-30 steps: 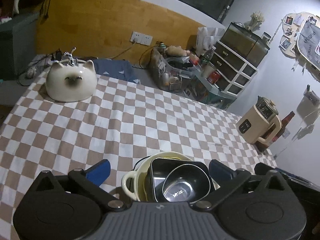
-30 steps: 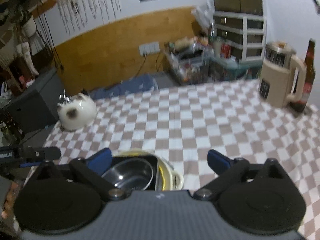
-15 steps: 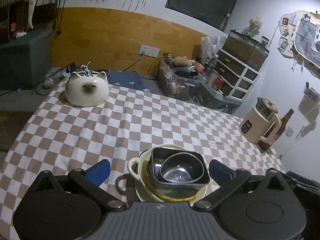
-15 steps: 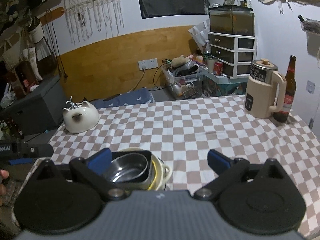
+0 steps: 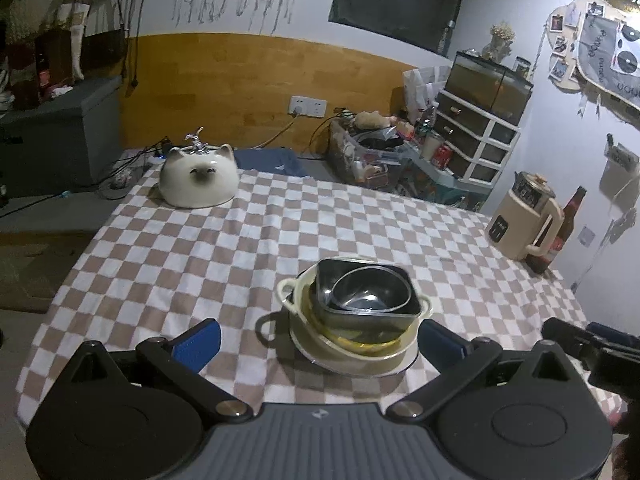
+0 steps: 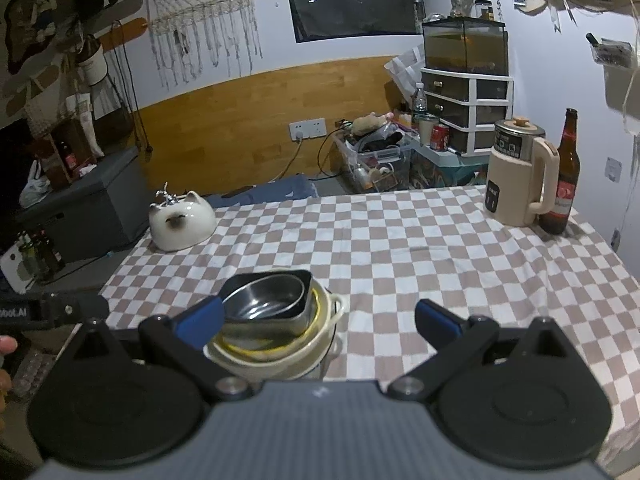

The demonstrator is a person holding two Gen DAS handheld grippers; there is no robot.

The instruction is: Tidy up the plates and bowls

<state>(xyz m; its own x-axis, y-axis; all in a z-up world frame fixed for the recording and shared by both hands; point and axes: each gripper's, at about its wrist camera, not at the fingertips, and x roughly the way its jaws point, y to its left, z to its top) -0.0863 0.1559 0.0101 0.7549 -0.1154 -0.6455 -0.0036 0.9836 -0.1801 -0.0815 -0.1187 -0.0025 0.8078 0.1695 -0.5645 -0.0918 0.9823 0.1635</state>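
Both tongs gape wide and hold nothing — left tongs (image 5: 316,340), right tongs (image 6: 318,316). The nested stack of bowls (image 5: 356,312) sits just ahead, between the left tongs' fingers — back off level, without nudging it.

Left gripper (image 5: 318,340), right gripper (image 6: 318,318) agape, empty

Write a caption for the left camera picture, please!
Open left gripper facing nested bowls on a checkered tablecloth.

Left gripper (image 5: 320,338): black linkage arms, 2 blue fingertips (image 5: 198,342), silver pivot screws, grey ribbed body. Right gripper (image 6: 320,318): identical build.
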